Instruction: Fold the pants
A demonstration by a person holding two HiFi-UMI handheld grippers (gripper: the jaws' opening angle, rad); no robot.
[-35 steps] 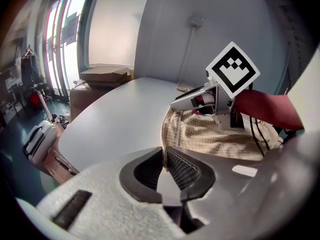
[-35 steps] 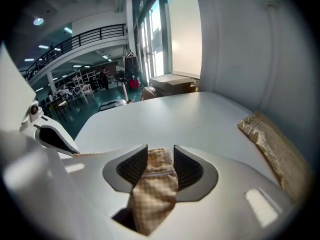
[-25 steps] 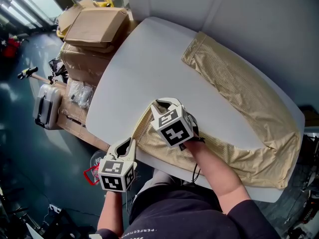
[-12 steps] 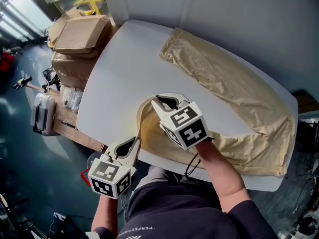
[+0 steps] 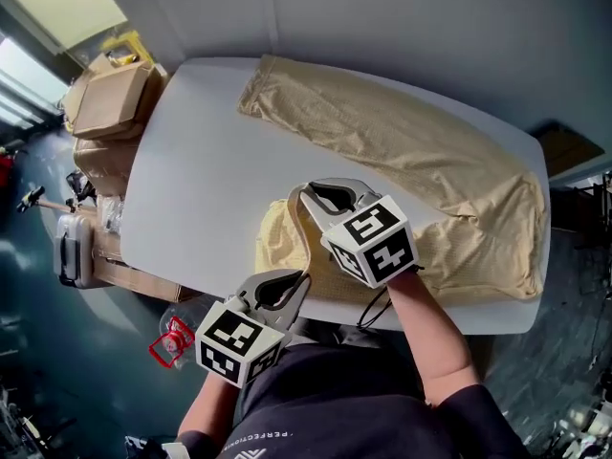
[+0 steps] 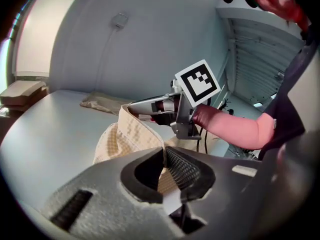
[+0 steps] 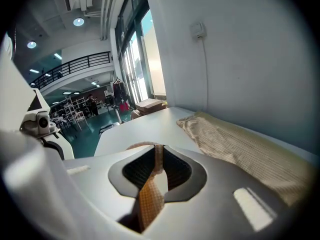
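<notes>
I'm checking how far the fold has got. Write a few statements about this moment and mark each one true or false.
1. Both the left gripper and the right gripper are clamped on the pants. True; the right one's jaws have just been closing further on the fabric.
2. The pants are dark blue. False: they are beige.
3. Cardboard boxes stand off the table's left end in the head view. True.
4. The pants lie wholly flat on the table. False: the grippers hold one leg's end lifted, while the other leg lies stretched along the far side.
</notes>
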